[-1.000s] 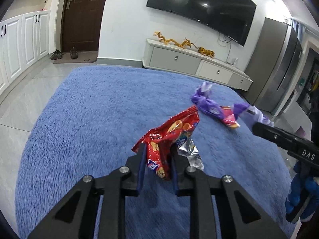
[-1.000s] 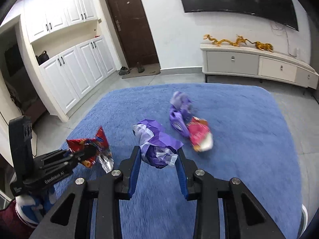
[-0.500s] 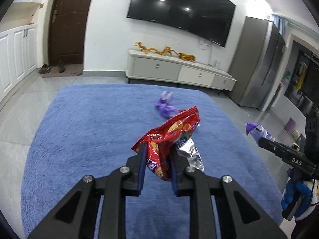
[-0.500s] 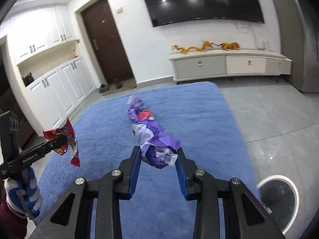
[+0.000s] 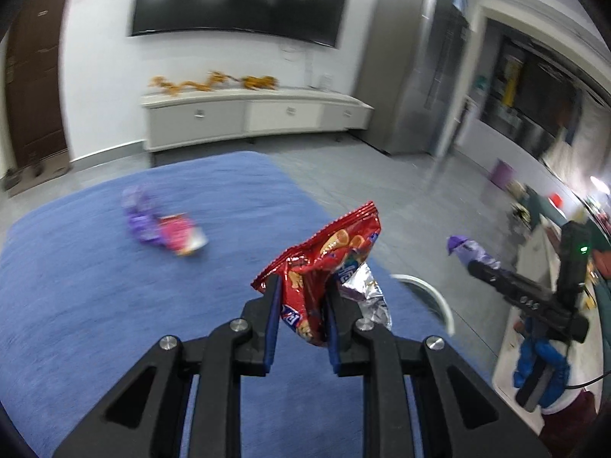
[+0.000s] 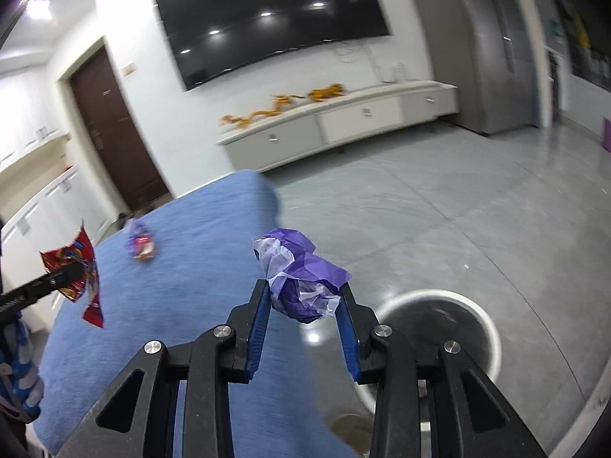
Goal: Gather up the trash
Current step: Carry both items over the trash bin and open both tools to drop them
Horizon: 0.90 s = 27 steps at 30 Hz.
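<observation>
The red snack wrapper (image 5: 320, 274) is pinched between the pads of the left hand-held gripper (image 5: 301, 305), held in the air above the right part of the blue rug (image 5: 114, 305). The crumpled purple wrapper (image 6: 301, 278) is clamped in the right hand-held gripper (image 6: 303, 320), which hangs over the grey floor just left of the white-rimmed bin (image 6: 492, 339). More trash, a purple and pink wrapper (image 5: 164, 227), lies on the far left of the rug.

This looks like the carry step: both pieces are lifted and headed for the bin. Next, each gripper likely needs to come over the bin's opening and spread its jaws; the right one is nearer. The light wrappers may cling or drift past the rim.
</observation>
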### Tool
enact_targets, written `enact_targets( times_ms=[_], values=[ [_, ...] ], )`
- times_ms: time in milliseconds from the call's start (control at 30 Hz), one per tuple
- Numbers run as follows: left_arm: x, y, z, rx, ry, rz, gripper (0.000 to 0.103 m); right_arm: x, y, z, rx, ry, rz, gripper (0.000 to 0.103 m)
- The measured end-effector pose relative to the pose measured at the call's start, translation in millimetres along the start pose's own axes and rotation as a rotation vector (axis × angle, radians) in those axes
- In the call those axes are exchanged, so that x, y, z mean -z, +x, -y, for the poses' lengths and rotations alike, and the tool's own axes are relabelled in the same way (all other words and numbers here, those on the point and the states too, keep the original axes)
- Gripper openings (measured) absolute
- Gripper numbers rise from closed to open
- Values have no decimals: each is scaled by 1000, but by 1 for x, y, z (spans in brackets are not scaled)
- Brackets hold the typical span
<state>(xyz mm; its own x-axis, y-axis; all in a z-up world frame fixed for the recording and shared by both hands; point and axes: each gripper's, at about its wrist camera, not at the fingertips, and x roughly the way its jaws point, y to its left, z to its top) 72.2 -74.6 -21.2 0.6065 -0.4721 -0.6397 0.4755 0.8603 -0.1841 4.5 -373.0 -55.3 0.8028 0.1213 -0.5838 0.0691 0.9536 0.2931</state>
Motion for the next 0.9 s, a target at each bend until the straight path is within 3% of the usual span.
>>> enact_targets(
  times_ms=[267,633,700,767,900],
  values=[
    [-25,86,107,97,178,-110,20,21,10,76,108,163,-45,32],
    [-34,205,200,184,270,-275,22,45,55,141,175,272,-164,34],
    [-32,222,210,193,271,-302,26,50,61,149,185,288,-179,34],
    [-32,238,214,209,252,-326,39,54,65,155,189,301,-194,35],
    [-28,252,212,222,219,-352,50,59,75,165,207,314,-222,44]
  ],
)
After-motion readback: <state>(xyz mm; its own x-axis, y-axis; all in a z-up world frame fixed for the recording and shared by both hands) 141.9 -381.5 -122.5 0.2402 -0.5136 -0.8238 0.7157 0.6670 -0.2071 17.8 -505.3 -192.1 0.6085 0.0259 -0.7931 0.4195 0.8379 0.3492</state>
